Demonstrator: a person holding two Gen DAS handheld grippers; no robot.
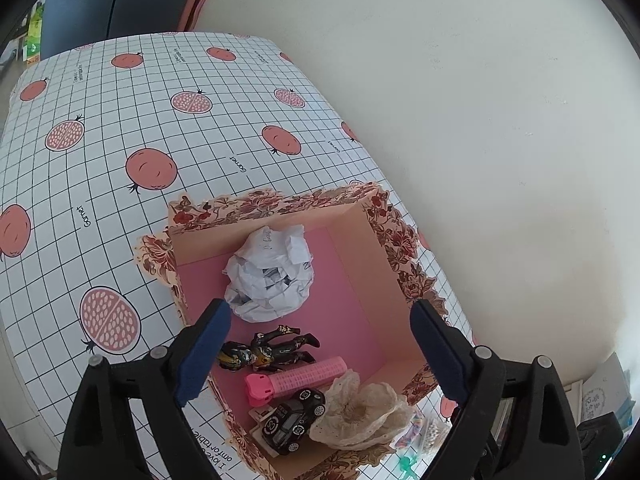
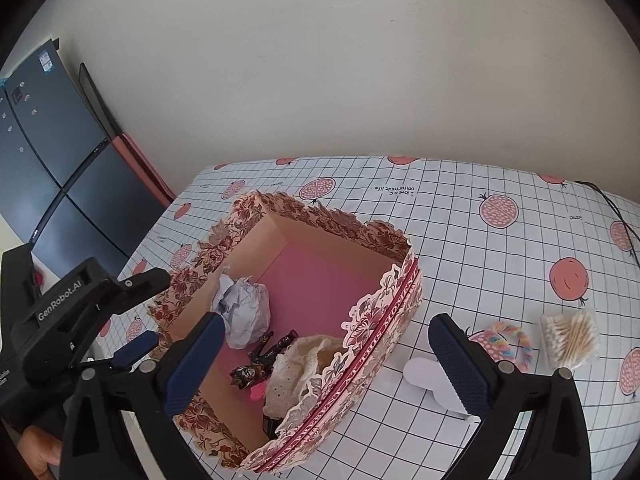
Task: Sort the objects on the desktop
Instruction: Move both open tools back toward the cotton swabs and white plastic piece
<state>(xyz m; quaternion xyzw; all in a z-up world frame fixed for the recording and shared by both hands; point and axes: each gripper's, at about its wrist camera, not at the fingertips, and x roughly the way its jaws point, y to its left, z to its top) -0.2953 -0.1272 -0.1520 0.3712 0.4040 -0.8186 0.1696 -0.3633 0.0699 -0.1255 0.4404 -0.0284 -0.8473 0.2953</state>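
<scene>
A floral box (image 1: 280, 200) with a pink floor stands on the gridded tablecloth. Inside lie a crumpled paper ball (image 1: 268, 276), a black figurine (image 1: 272, 350), a pink hair roller (image 1: 296, 378), a black toy car (image 1: 294, 420) and a cream lace cloth (image 1: 360, 412). My left gripper (image 1: 320, 308) hovers open over the box with nothing between its pads. The right wrist view shows the same box (image 2: 384, 320), paper ball (image 2: 244, 312), figurine (image 2: 260, 356) and lace cloth (image 2: 296, 368). My right gripper (image 2: 328, 320) is open and empty above the box's near wall. The left gripper (image 2: 154, 312) shows at the box's left side.
Right of the box lie a rainbow hair tie (image 2: 508, 340), a packet of cotton swabs (image 2: 570, 338) and a white flat object (image 2: 428, 376), partly behind my right finger. A black cable (image 2: 616, 212) runs along the table's right edge. A dark fridge (image 2: 52, 160) stands to the left.
</scene>
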